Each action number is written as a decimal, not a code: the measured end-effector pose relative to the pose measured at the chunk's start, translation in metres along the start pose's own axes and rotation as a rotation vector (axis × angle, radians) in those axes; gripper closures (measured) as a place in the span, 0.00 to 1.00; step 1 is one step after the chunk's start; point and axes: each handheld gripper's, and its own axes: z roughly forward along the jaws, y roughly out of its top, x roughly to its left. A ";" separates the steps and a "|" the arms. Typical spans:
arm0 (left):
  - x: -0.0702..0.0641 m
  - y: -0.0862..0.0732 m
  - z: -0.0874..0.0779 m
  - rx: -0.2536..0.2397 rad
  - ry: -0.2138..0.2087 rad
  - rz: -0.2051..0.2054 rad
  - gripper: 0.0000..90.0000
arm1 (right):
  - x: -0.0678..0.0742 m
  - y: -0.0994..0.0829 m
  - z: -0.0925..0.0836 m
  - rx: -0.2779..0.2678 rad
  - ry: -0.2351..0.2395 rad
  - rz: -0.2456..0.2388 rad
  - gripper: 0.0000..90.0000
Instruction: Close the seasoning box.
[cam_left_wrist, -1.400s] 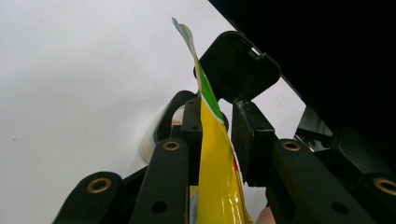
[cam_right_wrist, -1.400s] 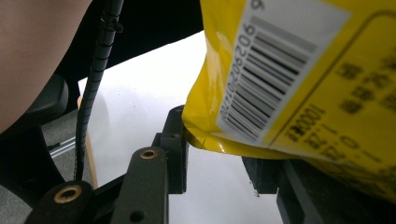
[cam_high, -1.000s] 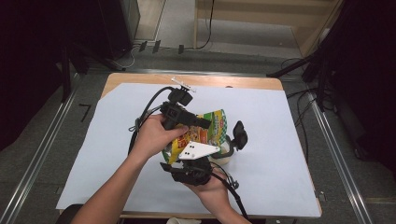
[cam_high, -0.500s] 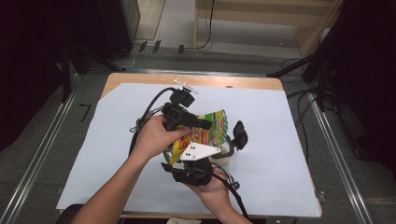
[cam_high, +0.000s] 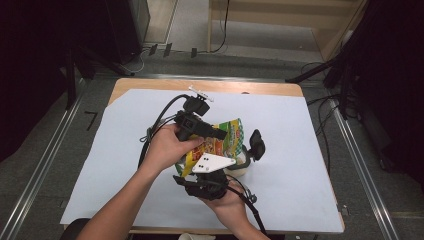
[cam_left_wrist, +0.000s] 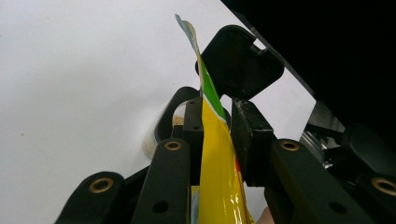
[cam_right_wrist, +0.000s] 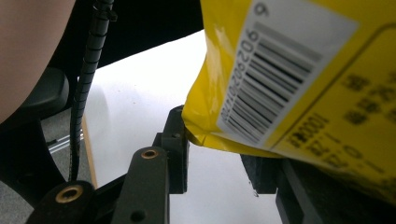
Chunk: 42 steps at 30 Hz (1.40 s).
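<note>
A yellow and green snack bag (cam_high: 227, 137) is held up over the white sheet (cam_high: 310, 150) at the table's middle. My left gripper (cam_high: 220, 134) comes in from the left and is shut on the bag's upper edge; in the left gripper view the bag (cam_left_wrist: 217, 158) stands pinched between the jaws (cam_left_wrist: 217, 121). My right gripper (cam_high: 215, 172) sits under the bag, with its grey plate on top. In the right gripper view the bag's barcoded lower corner (cam_right_wrist: 303, 70) lies over the jaws (cam_right_wrist: 217, 161), which stand apart with bare sheet showing between them.
A small cream container (cam_high: 241, 169) with grains inside (cam_left_wrist: 161, 135) stands just below the bag, its black lid (cam_high: 257, 144) flipped up. Cables trail from both grippers. The wooden table edge (cam_high: 210, 86) shows at the back, and metal rails run along both sides.
</note>
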 end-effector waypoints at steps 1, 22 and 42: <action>0.000 0.000 0.000 0.000 -0.001 0.002 0.85 | 0.000 0.000 0.000 0.000 -0.001 -0.002 0.74; 0.002 0.000 0.002 -0.006 -0.001 0.003 0.86 | -0.002 0.000 0.000 0.003 -0.015 -0.008 0.73; 0.006 0.000 -0.001 -0.010 0.005 -0.005 0.86 | -0.002 0.001 0.001 0.013 -0.007 -0.007 0.73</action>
